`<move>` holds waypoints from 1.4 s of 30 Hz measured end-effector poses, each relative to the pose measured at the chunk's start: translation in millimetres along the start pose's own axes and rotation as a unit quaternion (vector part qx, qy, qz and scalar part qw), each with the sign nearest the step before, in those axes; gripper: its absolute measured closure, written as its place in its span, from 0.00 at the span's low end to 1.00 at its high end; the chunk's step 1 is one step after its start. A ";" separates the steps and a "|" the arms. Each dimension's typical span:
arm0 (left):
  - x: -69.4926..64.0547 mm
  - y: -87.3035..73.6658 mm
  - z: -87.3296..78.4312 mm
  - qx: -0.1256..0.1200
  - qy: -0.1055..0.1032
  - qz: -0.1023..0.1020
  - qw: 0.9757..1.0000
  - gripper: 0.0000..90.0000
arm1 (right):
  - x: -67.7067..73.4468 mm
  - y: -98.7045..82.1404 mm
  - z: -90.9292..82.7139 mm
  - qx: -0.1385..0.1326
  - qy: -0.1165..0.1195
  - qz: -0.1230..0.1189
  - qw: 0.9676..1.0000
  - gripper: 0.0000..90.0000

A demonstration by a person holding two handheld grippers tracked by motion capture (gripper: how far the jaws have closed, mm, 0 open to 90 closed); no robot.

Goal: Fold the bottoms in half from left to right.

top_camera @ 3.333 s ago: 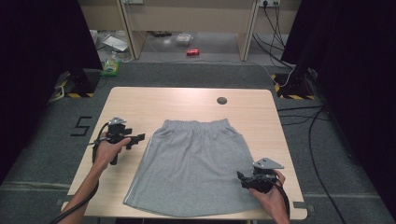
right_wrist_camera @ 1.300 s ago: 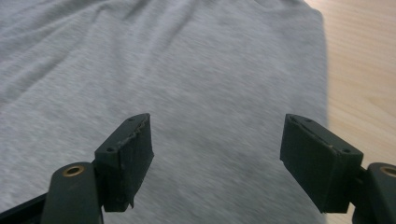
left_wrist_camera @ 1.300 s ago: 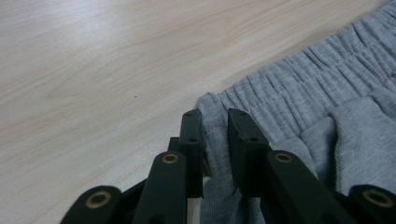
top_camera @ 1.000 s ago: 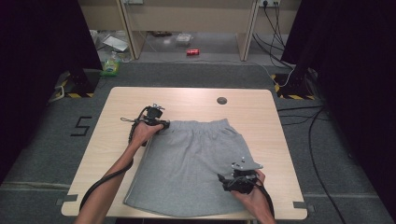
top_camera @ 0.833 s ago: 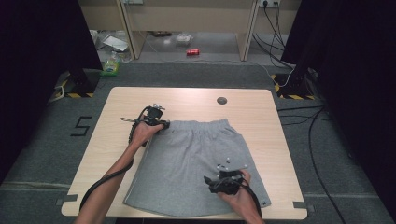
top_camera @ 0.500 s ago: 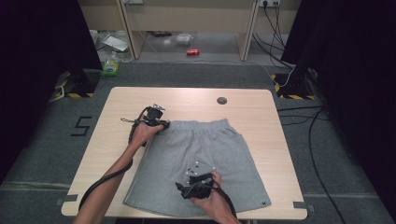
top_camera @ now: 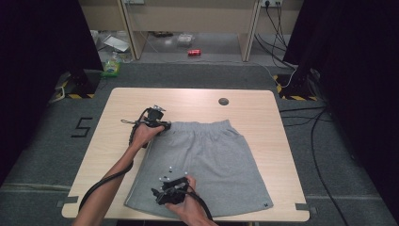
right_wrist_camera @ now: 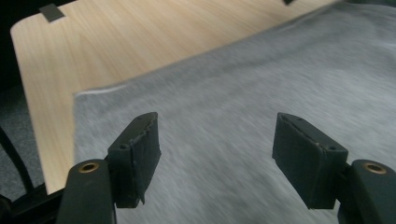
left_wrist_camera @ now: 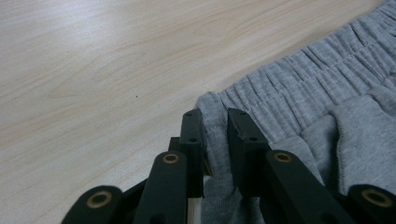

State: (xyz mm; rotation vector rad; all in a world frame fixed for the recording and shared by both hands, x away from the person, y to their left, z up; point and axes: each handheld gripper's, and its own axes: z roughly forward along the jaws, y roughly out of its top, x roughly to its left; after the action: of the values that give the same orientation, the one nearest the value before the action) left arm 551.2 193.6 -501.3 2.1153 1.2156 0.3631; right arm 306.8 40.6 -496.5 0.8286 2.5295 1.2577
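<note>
Jaws of my left gripper (left_wrist_camera: 215,135) are pinching the grey shorts' (top_camera: 207,160) waistband corner on the table (top_camera: 117,117); right gripper (right_wrist_camera: 217,154) jaws are hanging spread, closing slightly, above the hem.

Left hand-held gripper (top_camera: 162,126): upper left of centre in the high view, forearm extended diagonally from the bottom edge, jaws pinched nearly together. Right hand-held gripper (top_camera: 157,195): bottom centre, pointing toward the frame's left, jaws standing wide apart, having just narrowed slightly.
</note>
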 end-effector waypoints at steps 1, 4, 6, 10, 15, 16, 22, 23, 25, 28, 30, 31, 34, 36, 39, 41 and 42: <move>-0.3 0.6 0.1 0.002 0.001 0.001 1.000 0.85 | 3.7 1.8 3.0 0.001 0.005 -0.004 1.000 0.36; -1.1 1.0 0.1 0.003 0.003 0.005 1.000 0.85 | 17.3 6.8 12.9 0.003 0.018 -0.018 1.000 0.36; -0.8 1.3 0.1 0.004 0.002 0.006 1.000 0.85 | 25.9 9.0 18.9 0.007 0.029 -0.025 0.999 0.36; 0.1 0.5 0.1 0.001 0.000 0.003 1.000 0.85 | 39.5 11.7 30.2 0.011 0.046 -0.040 0.998 0.38; 0.1 -0.3 -0.1 -0.001 -0.001 0.005 1.000 0.85 | 50.0 12.5 43.4 0.021 0.071 -0.042 0.996 0.45; 0.3 -0.1 0.0 -0.001 -0.001 0.005 1.000 0.85 | 50.4 12.6 44.9 0.020 0.072 -0.046 0.996 0.45; -0.2 0.2 0.0 0.000 0.000 0.006 1.000 0.85 | 59.6 10.3 53.3 0.027 0.088 -0.058 0.994 0.45; -0.2 0.1 0.0 0.000 0.000 0.006 1.000 0.85 | 61.3 9.4 54.3 0.031 0.087 -0.064 0.994 0.45; 0.0 0.1 0.0 0.000 0.000 0.005 1.000 0.85 | 62.3 8.5 55.4 0.036 0.083 -0.066 0.994 0.47; 0.1 0.1 0.1 0.000 -0.001 0.005 1.000 0.85 | 64.6 8.1 55.1 0.036 0.071 -0.084 0.993 0.53; 0.2 -0.5 -0.1 -0.001 -0.001 0.002 1.000 0.85 | 67.2 7.4 55.0 0.035 0.067 -0.092 0.993 0.56; 0.1 -0.6 -0.1 -0.002 -0.001 0.003 1.000 0.85 | 67.5 7.2 54.5 0.036 0.070 -0.094 0.992 0.59; -0.7 -0.3 0.0 -0.001 0.002 0.006 1.000 0.85 | 66.8 6.8 53.5 0.035 0.071 -0.085 0.993 0.74; -1.3 -0.2 0.0 -0.001 0.003 0.007 1.000 0.85 | 64.4 7.0 53.8 0.034 0.074 -0.082 0.993 0.82; -2.3 -0.4 -0.1 -0.002 0.006 0.010 1.000 0.85 | 60.9 7.5 54.1 0.033 0.081 -0.073 0.993 0.92; -3.7 -0.2 -0.2 -0.003 0.009 0.016 1.000 0.87 | 57.6 7.7 53.6 0.033 0.089 -0.059 0.994 0.95; -4.6 0.0 -0.3 -0.003 0.011 0.021 1.000 0.88 | 56.0 7.7 53.0 0.031 0.092 -0.054 0.994 0.95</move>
State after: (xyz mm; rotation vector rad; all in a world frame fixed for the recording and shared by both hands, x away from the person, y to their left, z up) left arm 548.6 189.8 -500.7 2.1401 1.1820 0.4087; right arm 285.2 111.5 -519.4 0.6036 2.7282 1.2800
